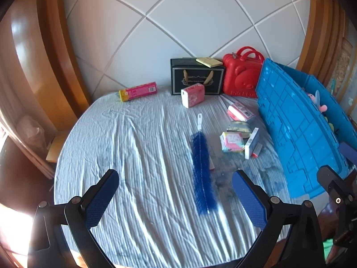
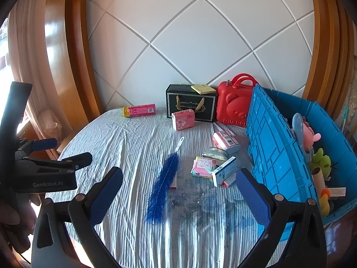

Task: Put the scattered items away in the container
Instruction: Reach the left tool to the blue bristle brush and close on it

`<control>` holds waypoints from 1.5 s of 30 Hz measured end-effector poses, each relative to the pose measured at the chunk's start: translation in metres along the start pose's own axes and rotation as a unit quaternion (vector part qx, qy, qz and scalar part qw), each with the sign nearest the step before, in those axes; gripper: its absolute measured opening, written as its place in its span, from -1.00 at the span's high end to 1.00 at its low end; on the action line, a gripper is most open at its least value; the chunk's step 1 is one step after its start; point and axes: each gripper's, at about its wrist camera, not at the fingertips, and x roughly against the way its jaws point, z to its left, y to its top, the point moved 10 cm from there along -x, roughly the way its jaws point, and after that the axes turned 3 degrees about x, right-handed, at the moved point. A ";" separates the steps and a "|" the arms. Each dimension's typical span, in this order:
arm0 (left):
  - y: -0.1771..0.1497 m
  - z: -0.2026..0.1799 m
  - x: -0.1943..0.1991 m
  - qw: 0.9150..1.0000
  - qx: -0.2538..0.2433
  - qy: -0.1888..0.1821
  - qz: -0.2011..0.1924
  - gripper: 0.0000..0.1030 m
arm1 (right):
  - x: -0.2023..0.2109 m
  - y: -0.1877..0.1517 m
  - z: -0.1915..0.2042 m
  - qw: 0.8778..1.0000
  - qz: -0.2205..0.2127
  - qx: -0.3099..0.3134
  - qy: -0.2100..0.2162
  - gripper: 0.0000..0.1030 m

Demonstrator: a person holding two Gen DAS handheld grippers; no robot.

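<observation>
A blue bristle brush (image 1: pixel 202 174) (image 2: pixel 164 184) with a white handle lies mid-bed. Right of it lie a pink pack (image 1: pixel 232 142) (image 2: pixel 203 166), a white-blue box (image 1: pixel 251 143) (image 2: pixel 224 171), a round pouch (image 2: pixel 216 152) and a pink-white box (image 1: pixel 241 111) (image 2: pixel 225 141). A pink tissue pack (image 1: pixel 193 95) (image 2: pixel 183 119) and a pink tube (image 1: pixel 138 91) (image 2: pixel 139 110) lie further back. The blue crate (image 1: pixel 290 125) (image 2: pixel 274 156) stands at right, holding plush toys (image 2: pixel 310 134). My left gripper (image 1: pixel 175 197) and right gripper (image 2: pixel 179 197) hover open and empty above the bed's near side.
A black gift box (image 1: pixel 197 76) (image 2: pixel 190 102) with a yellow pad on top and a red bear case (image 1: pixel 243 72) (image 2: pixel 234 102) stand against the white padded headboard. Wooden frame flanks both sides. The left gripper shows in the right wrist view (image 2: pixel 44 167).
</observation>
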 end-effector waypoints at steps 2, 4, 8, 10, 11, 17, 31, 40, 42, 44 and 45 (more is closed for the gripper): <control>-0.007 -0.008 -0.010 1.000 -0.001 -0.004 0.011 -0.99 | -0.009 -0.007 -0.008 1.000 0.009 0.003 0.003 -1.00; -0.012 -0.017 -0.019 1.000 -0.005 -0.005 0.019 -0.99 | -0.019 -0.013 -0.018 1.000 0.015 0.015 0.000 -1.00; -0.019 -0.034 -0.038 0.999 0.010 -0.011 0.044 -0.99 | -0.040 -0.019 -0.038 0.999 0.020 0.026 0.012 -1.00; -0.021 -0.039 -0.050 0.998 0.029 -0.010 0.063 -0.99 | -0.050 -0.023 -0.047 0.999 0.023 0.031 0.019 -1.00; -0.024 -0.041 -0.056 0.996 0.046 -0.013 0.074 -0.99 | -0.055 -0.024 -0.051 0.999 0.026 0.034 0.024 -1.00; -0.040 -0.056 -0.087 0.994 0.063 0.003 0.093 -0.99 | -0.083 -0.038 -0.068 0.997 0.042 0.034 0.055 -1.00; -0.086 -0.057 -0.232 0.990 0.022 -0.032 0.133 -0.86 | -0.123 -0.106 -0.074 0.990 0.117 0.070 0.029 -1.00; -0.133 -0.069 -0.330 0.972 -0.018 -0.039 0.230 0.45 | -0.130 -0.139 -0.076 0.986 0.163 0.035 -0.011 -1.00; -0.133 -0.074 -0.331 0.974 -0.032 -0.044 0.219 0.53 | -0.132 -0.143 -0.074 0.985 0.168 0.028 -0.014 -1.00; -0.135 -0.077 -0.330 0.974 -0.029 -0.060 0.218 0.70 | -0.135 -0.143 -0.071 0.985 0.170 0.024 -0.016 -1.00; -0.135 -0.076 -0.327 0.975 -0.025 -0.065 0.213 0.72 | -0.137 -0.142 -0.069 0.985 0.170 0.023 -0.016 -1.00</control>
